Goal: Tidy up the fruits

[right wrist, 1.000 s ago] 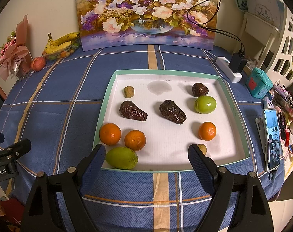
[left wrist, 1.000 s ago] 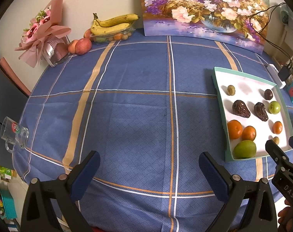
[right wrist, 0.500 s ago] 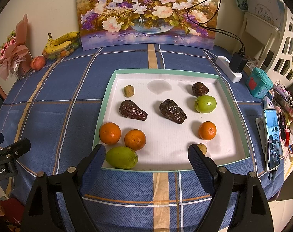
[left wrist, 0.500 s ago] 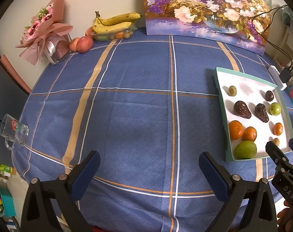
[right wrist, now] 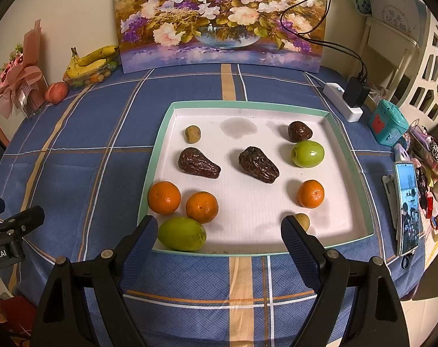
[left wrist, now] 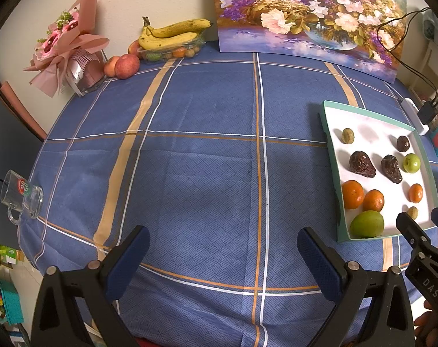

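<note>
- We see the left gripper [left wrist: 223,245] with fingers spread wide apart, nothing between them, hovering over bare blue plaid cloth on the desk [left wrist: 204,144].
- The right gripper [right wrist: 219,234] is also spread apart and empty, at the near edge of the tray [right wrist: 346,144].
- In the left view only the tip of the right gripper shows at the lower right edge; the rest is cut off.
- In the right view the left gripper shows only as a black tip at the far left, mostly out of frame.
- The tray sits on the desk's right side with loose fruit inside: three oranges [right wrist: 164,197], two dark wrinkled dates [right wrist: 198,163], a smaller dark fruit [right wrist: 299,131], a green apple [right wrist: 307,153], a green mango [right wrist: 181,233], and a small brownish fruit [right wrist: 193,134].
- Another small brownish fruit [right wrist: 302,221] is partly hidden behind the right gripper's right finger; we cannot tell what it is.
- The mango's left end is just beside the right gripper's left finger; touching or not is unclear.
- A grey stain [right wrist: 237,127] marks the tray's far floor.
- Bananas [left wrist: 172,33] lie over a clear container at the far edge; the fruit under them is too small to name.
- A glass mug [left wrist: 22,199] stands at the desk's left edge.
- The phone [right wrist: 406,208] screen is too blurred to read.
</note>
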The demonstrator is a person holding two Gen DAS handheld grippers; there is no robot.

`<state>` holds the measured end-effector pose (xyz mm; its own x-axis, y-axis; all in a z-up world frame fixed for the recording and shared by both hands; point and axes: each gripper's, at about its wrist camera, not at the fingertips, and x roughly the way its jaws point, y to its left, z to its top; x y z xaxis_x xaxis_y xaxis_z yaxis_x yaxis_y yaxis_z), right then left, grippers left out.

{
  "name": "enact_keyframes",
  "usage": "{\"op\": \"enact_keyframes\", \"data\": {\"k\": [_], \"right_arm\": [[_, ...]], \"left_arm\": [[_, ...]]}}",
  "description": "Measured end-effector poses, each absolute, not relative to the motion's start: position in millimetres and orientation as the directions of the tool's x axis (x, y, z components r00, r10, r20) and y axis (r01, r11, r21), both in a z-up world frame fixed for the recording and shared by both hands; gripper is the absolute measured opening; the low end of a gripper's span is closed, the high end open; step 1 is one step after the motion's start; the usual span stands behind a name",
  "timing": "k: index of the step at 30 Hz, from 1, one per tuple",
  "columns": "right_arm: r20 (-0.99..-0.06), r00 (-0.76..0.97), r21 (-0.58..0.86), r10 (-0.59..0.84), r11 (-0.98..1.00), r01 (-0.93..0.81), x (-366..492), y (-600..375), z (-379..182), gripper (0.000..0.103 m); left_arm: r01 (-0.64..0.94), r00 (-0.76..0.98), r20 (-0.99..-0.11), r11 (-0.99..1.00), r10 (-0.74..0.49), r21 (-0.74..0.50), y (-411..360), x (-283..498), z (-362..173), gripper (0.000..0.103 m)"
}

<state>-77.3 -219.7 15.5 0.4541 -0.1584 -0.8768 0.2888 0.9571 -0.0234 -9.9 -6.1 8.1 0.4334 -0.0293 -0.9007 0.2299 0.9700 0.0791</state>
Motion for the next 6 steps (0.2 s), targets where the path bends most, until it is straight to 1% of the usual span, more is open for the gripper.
{"op": "enact_keyframes", "data": {"k": [6], "right_arm": [[-0.877, 0.454, -0.024, -0.159, 0.957, 0.289, -76.5, -219.5, 15.5, 0.088]], "left_arm": [[0.232, 0.43, -0.902, 0.97, -0.031, 0.077, -5.8, -9.9, 7.7, 0.103]]}}
